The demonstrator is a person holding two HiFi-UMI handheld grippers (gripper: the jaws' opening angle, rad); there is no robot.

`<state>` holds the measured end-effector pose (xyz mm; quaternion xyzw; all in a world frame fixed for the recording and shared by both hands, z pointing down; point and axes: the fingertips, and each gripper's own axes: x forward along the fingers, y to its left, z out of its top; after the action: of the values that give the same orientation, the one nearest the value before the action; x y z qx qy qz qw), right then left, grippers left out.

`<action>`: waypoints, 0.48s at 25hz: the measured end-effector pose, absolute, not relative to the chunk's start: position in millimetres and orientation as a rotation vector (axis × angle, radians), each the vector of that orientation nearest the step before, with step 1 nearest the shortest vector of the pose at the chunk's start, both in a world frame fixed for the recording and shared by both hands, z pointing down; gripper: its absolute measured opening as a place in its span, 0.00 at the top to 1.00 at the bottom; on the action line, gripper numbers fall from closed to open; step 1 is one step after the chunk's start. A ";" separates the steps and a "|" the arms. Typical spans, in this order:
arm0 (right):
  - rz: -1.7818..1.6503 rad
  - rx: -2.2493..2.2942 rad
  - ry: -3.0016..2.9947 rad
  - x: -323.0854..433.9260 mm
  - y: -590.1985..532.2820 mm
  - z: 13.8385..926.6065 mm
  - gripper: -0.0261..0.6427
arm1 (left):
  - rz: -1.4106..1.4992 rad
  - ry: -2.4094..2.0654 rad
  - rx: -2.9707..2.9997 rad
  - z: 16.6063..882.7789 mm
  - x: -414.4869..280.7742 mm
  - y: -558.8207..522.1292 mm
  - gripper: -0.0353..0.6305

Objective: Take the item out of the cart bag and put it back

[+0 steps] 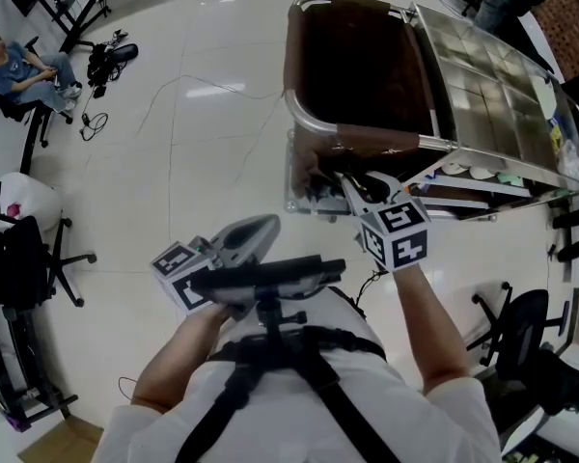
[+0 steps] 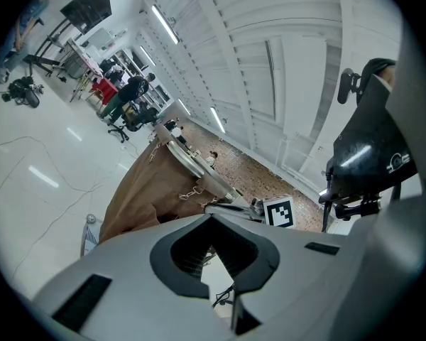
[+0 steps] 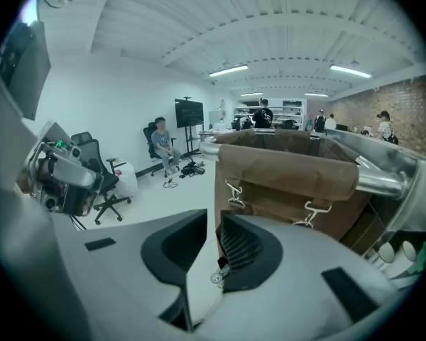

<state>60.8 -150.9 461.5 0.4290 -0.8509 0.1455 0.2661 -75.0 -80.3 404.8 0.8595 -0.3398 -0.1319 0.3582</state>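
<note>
- Head view: we list the left tongs (image 1: 267, 225) held close to the body, tips together and empty. Well ahead and to their right, the right tongs (image 1: 347, 183) reach toward the lower front of the brown bag (image 1: 362, 61) hung in the metal cart (image 1: 492, 56). What they carry is too small to make out here.
- Left gripper view: the tips of the left tongs (image 2: 211, 219) meet. Only floor and a cable (image 2: 226, 297) show through the gap behind them. The bag (image 2: 138, 190) lies ahead and left of the tips, well apart.
- Right gripper view: the right tongs (image 3: 215, 217) stand nearly together, clamped, as we read it, on a thin dark strap (image 3: 215, 274) ending in a small metal ring. The bag (image 3: 284, 172) stands just ahead of the tips, with its rim and the cart (image 3: 380, 183) rail above them. The strap is outside the bag.
- Handling, our judgement: the strap is light and limp and likely to swing, and its ring is hard and slippery. We would hold it on the fabric part, not the ring. The bag cloth is soft and will give, so the strap must clear the rim above the tips before it is let go.
</note>
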 end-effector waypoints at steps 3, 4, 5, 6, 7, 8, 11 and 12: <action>0.393 1.153 -2.304 61.1 -144.1 459.2 0.93 | -0.342 -0.871 2.218 404.8 -74.2 -80.9 0.95; 0.394 1.152 -2.305 61.4 -142.1 458.8 0.95 | -0.344 -0.870 2.218 404.9 -74.1 -81.1 0.95; 0.396 1.152 -2.306 61.8 -140.3 458.4 0.96 | -0.344 -0.868 2.218 405.1 -74.1 -81.2 0.95; 0.397 1.151 -2.307 61.9 -138.5 457.8 0.96 | -0.344 -0.867 2.218 405.1 -74.1 -81.3 0.95; 0.398 1.150 -2.309 61.9 -137.0 457.0 0.96 | -0.344 -0.867 2.218 405.0 -74.2 -81.5 0.95; 0.399 1.147 -2.312 61.5 -135.4 456.1 0.96 | -0.343 -0.867 2.218 404.8 -74.4 -81.8 0.95; 0.402 1.146 -2.326 59.5 -130.6 452.3 0.96 | -0.342 -0.867 2.218 404.6 -74.4 -82.3 0.95; 0.400 1.148 -2.331 59.0 -128.8 450.8 0.96 | -0.342 -0.867 2.219 404.7 -74.4 -82.5 0.95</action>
<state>59.0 -128.8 450.8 0.4225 -0.8577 0.1471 0.2535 -74.4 -82.5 404.7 0.8604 -0.3361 -0.1326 0.3594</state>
